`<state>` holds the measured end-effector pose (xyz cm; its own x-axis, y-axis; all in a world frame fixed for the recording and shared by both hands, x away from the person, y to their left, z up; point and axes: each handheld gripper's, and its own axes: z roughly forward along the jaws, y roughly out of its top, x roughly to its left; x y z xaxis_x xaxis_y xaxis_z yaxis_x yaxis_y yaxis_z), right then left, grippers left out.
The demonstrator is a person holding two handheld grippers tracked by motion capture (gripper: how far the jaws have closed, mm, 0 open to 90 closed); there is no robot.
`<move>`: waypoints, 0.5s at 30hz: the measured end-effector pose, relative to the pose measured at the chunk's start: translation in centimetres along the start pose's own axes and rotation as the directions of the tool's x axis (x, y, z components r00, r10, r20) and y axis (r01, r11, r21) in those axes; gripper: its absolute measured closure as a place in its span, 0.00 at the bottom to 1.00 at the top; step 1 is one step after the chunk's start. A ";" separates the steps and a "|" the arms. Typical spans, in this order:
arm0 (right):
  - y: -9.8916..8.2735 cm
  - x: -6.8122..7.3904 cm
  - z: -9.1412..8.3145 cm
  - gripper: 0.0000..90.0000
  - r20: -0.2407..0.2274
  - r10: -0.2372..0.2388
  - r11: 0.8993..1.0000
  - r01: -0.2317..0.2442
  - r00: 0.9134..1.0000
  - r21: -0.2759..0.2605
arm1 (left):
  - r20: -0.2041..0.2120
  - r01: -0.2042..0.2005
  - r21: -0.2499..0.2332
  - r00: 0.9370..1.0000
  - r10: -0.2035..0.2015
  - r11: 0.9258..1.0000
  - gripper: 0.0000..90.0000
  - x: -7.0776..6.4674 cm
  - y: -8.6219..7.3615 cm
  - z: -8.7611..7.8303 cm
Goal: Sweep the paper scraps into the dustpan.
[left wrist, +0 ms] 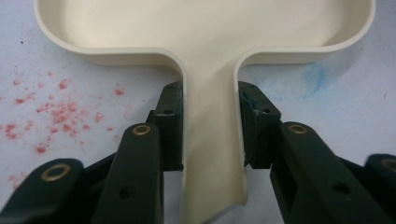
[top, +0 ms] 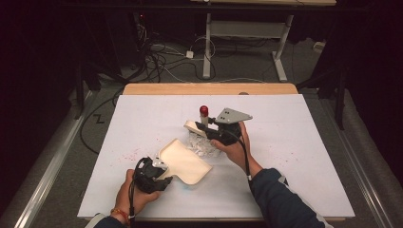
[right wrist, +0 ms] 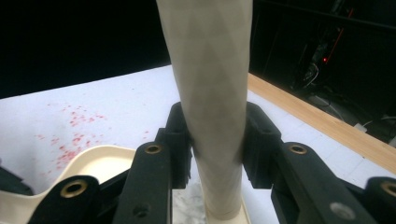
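Sweeping looks half done: left tongs (top: 164, 176) clamp the cream plastic dustpan (top: 185, 161) handle flat on the white tabletop (top: 294, 156); right tongs (top: 205, 129) grip the cream brush handle (right wrist: 212, 107) over crumpled white scraps (top: 202, 146), uncollected.

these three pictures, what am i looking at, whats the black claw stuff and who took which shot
A person sits at a table covered in white paper, holding a hand-operated clamp in each hand. The high view looks down from above. The other two come from cameras riding on each clamp, looking along its black jaws. The left gripper is shut on the handle of a cream dustpan. The right gripper is shut on the pale handle of a brush, working at a heap of white scraps. Red specks dot the paper.
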<state>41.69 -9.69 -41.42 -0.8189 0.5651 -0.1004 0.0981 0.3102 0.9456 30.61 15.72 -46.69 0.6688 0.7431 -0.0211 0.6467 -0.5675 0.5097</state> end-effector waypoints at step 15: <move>0.9 4.9 0.2 0.78 -0.042 -0.065 0.998 0.065 0.997 -0.023 | -0.009 0.004 0.011 1.000 -0.004 1.000 0.71 0.0 0.6 0.5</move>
<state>37.88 -6.55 -41.12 -0.8463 0.5113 -0.1492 0.0318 0.3282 0.9441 31.20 15.19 -46.75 0.6628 0.7486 -0.0154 0.6534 -0.5682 0.5002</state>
